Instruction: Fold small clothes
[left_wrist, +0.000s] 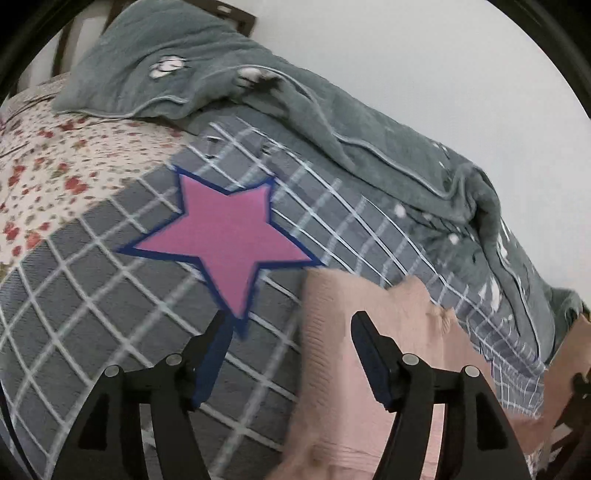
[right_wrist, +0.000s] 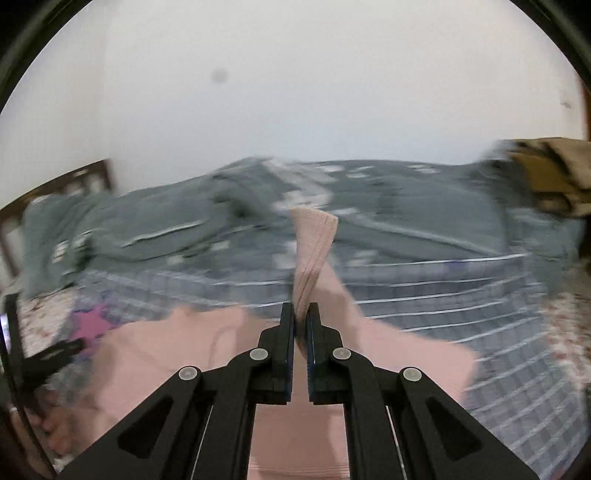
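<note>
One pink garment (right_wrist: 314, 251) pinched in right gripper (right_wrist: 301, 314), no legible writing

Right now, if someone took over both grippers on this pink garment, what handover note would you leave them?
Right gripper: shut on a ribbed edge of the pink garment, lifted off the bed.
Left gripper: open, holding nothing, jaws over the garment's left edge.
The garment lies on the grey checked sheet, beside the pink star patch.
Done: one edge picked up.
Left: carry it across, lay it flat, finish the fold.
</note>
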